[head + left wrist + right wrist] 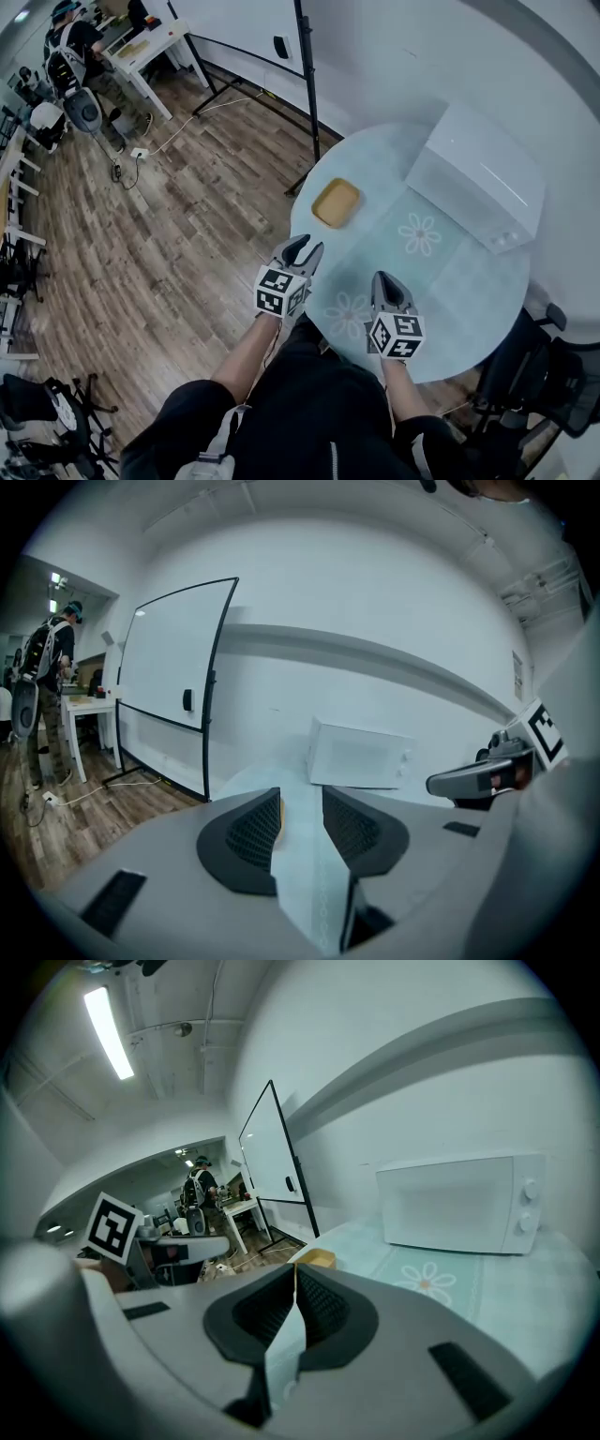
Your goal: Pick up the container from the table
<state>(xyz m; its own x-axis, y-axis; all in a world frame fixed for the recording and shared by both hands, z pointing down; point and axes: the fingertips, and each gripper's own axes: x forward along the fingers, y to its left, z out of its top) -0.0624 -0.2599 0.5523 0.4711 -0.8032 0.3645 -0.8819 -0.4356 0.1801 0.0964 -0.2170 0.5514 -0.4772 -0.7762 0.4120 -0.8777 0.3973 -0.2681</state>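
Nearest the camera, the person's dark-clothed torso (309, 412) sits at the near edge of the round table (450, 291), with both forearms reaching forward over that edge. The left gripper (302, 248) hovers over the table's near-left rim; its own view shows its jaws spread, with a clear strip of pale tabletop between the ribbed pads and nothing gripped. The right gripper (387, 281) hangs over the near middle of the table, just above a printed daisy (349, 314); its jaws are pressed together at the tips and hold nothing. Beyond the left gripper, near the table's left edge, the yellow container (336, 202) rests flat on the cloth, apart from both grippers; in the right gripper view it shows just past the closed tips. A second daisy (419, 233) lies toward the table's middle. At the far side of the table, against the wall, stands a white microwave (478, 178) with two knobs on its right end. Past the table's left edge, a whiteboard on a black stand (173, 667) stands on the wood floor (169, 234). Farthest off, another person (80, 47) stands beside a white desk (150, 47).
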